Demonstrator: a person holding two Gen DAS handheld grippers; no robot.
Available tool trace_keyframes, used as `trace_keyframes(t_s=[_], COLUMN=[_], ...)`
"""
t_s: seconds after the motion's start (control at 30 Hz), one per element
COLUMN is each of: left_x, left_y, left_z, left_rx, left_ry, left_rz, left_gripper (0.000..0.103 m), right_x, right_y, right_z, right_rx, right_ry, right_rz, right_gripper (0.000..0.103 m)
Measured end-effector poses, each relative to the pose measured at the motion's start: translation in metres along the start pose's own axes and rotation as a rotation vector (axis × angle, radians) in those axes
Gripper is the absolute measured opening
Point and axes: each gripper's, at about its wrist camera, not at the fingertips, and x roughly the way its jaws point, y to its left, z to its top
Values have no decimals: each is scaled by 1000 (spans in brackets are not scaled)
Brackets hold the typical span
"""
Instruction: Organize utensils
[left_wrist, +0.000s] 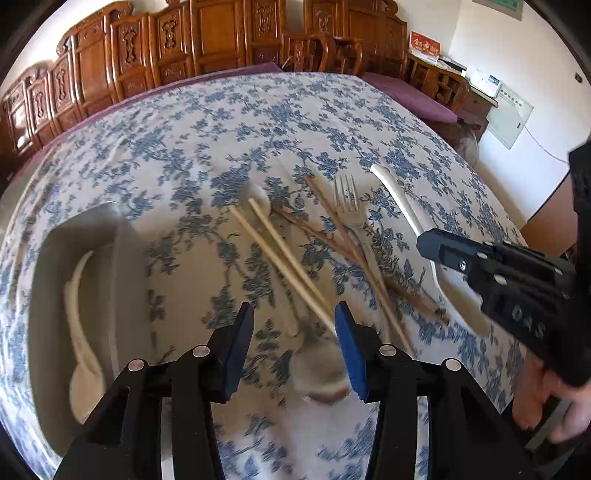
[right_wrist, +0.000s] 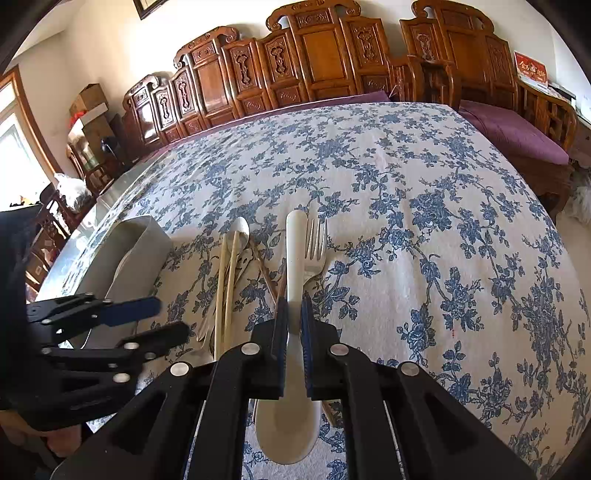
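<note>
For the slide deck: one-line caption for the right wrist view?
Right gripper closed on a white spoon beside a fork on the floral tablecloth; left gripper open nearby.

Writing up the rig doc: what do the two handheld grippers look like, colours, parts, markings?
Both match: matte black plastic linkage bodies with round silver rivets and blue finger pads. The left gripper shows them in its own view. The right gripper has embossed lettering on its casing, visible in the left view. A bare hand grips it. No cables visible.

Tray (left_wrist: 122, 236) left of chopsticks (left_wrist: 284, 262)
</note>
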Motion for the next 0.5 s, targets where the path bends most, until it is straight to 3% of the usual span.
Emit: trace_keyframes(t_s=[0.5], left_x=[36], left_y=[-5], left_z=[8], left_rx=[-48], left_ry=[77], left_rz=[-3], left_gripper=[21], right_x=[-2], right_y=[-7], right_z=[4], right_rx=[47], right_ry=[-17], right_rz=[26], right_gripper=[9])
